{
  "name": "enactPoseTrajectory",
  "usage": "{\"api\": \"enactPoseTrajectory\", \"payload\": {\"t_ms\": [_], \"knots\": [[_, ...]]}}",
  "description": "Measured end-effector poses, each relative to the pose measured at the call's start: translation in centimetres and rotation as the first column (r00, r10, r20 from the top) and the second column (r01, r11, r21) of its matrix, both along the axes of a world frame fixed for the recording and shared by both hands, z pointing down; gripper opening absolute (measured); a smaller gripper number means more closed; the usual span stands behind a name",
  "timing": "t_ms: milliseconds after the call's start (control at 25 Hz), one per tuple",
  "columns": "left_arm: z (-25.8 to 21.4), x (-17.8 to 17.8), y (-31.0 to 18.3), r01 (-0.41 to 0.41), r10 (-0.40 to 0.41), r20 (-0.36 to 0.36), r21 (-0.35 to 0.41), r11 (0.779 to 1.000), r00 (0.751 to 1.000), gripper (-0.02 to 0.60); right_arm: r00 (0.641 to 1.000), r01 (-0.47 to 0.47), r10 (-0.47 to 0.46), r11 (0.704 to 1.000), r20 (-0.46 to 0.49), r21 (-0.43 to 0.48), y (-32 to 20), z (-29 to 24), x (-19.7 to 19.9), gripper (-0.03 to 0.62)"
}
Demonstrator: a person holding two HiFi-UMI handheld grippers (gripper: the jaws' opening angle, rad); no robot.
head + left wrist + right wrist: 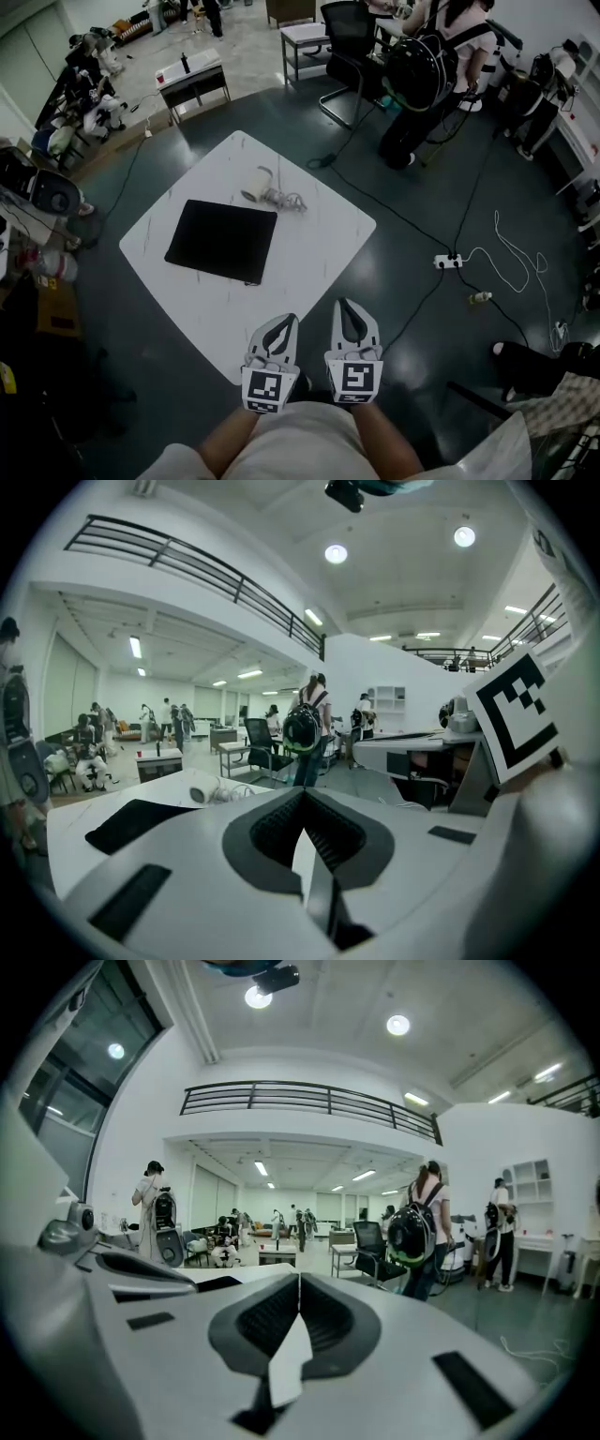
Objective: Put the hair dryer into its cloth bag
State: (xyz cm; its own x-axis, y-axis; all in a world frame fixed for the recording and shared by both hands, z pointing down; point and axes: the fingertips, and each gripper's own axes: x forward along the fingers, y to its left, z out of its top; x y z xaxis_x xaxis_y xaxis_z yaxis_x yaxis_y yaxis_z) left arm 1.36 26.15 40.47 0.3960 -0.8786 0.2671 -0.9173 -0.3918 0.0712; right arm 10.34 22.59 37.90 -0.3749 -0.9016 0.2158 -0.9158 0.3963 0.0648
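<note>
On the white table [319,246] lies a flat black cloth bag [222,240], left of centre. The white hair dryer [256,187] rests beyond the bag's far right corner, its cord [289,201] coiled beside it. Both grippers hover side by side over the table's near corner, well short of the bag and dryer. The left gripper [289,321] is shut and holds nothing, and so is the right gripper [344,305]. In the left gripper view the closed jaws [303,795] point past the bag [141,823] and the dryer [204,788]. The right gripper [300,1279] shows its jaws pressed together.
A power strip [448,261] and cables lie on the dark floor to the right. A black office chair [352,42] and a person with a backpack [424,66] stand behind the table. A small desk [192,82] and clutter fill the far left.
</note>
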Motion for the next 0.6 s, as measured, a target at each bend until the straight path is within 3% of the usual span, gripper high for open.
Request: {"api": "enactPoseTrajectory", "payload": {"t_ms": [240,600], "knots": [[1.3,-5.0,-2.6,0.088,-0.088,0.005,-0.045,0.995,0.996,0.006,0.996,0.085,-0.085,0.996,-0.025,0.001,-3.1,-0.3,-5.1,0.015],[4.2,-8.3,-5.1,0.181,-0.177,0.041,-0.133,0.974,0.983,0.008,0.977,0.199,-0.203,0.979,-0.070,-0.048,-7.9,1.3,-8.2,0.015]]}}
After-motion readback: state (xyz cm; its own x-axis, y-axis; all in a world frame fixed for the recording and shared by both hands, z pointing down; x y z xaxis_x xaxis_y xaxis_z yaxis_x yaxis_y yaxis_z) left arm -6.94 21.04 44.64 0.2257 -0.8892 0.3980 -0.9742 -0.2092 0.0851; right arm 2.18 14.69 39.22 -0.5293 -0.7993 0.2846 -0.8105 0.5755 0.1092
